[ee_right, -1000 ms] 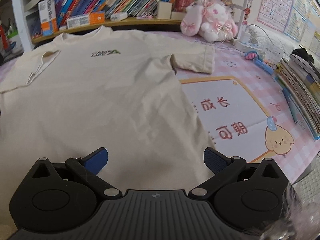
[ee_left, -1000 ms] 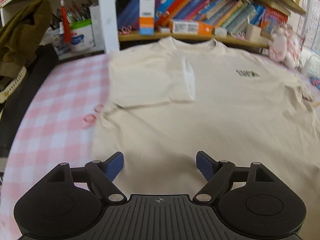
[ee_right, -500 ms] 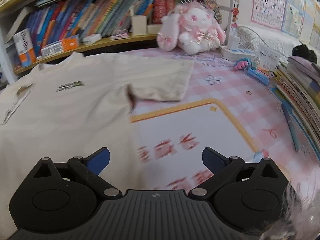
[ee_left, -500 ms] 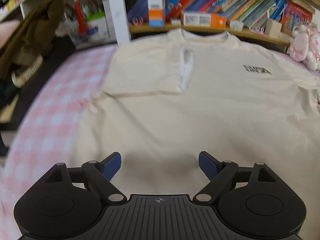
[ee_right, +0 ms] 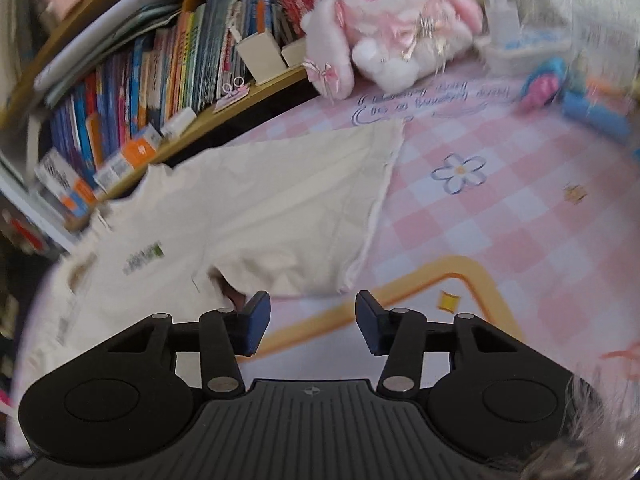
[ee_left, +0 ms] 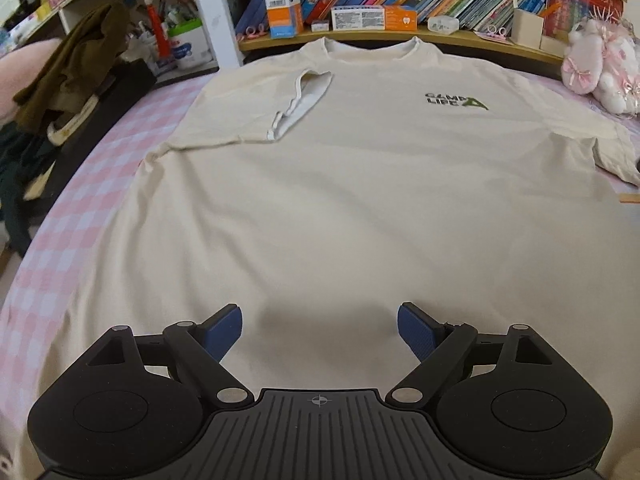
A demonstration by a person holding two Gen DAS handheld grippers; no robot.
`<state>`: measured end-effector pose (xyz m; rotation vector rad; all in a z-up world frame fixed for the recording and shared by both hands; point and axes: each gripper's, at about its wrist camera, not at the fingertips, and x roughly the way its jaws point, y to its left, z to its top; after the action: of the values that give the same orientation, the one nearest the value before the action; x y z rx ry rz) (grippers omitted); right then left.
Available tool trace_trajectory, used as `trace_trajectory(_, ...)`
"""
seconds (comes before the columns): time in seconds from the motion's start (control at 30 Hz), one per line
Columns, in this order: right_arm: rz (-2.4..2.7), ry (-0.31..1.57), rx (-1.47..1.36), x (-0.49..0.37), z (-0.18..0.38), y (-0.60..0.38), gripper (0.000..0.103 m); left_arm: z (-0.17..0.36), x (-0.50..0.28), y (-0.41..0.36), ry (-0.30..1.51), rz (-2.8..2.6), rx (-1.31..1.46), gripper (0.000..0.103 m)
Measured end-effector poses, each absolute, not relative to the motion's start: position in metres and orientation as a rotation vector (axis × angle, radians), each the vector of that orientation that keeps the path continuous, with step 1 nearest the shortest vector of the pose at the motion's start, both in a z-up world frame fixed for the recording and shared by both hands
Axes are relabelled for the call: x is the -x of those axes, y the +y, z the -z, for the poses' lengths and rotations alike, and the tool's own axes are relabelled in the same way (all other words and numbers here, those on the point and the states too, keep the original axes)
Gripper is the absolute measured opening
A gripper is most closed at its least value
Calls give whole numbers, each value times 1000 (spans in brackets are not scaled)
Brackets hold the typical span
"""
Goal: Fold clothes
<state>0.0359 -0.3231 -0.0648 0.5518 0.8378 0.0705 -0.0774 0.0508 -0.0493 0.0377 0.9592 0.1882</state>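
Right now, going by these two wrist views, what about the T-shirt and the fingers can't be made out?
- T-shirt hem: left wrist view, hidden behind the left gripper.
- Sleeve: right wrist view; motion blur hides whether the closing right gripper touches it. Nothing shows between its fingers.
- Chest print: right wrist view, smeared unreadable.
- The hands: in neither view.

Cream T-shirt, pink-and-white checked cloth, pink plush rabbit
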Motion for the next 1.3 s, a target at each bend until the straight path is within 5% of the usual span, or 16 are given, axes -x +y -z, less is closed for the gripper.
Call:
trace_trajectory(0.6, -40, 869, -1336, -53, 116, -361, 38, 44, 87, 27, 1013, -253, -53, 88)
trace_trajectory(1.0, 52, 830, -1202, -69, 103, -387, 37, 48, 85, 21, 1022, -217, -88, 88)
trace_trajectory(1.07, 38, 852, -1155, -75, 103, -382, 33, 49, 84, 23, 1022, -205, -86, 88)
trace_trajectory(1.2, 49, 899, -904, -83, 94, -364, 5, 51, 82, 30, 1016, -178, -72, 89)
trace_trajectory(1.3, 74, 895, -777, -86, 87, -352, 4, 51, 82, 38, 1008, -167, -72, 89)
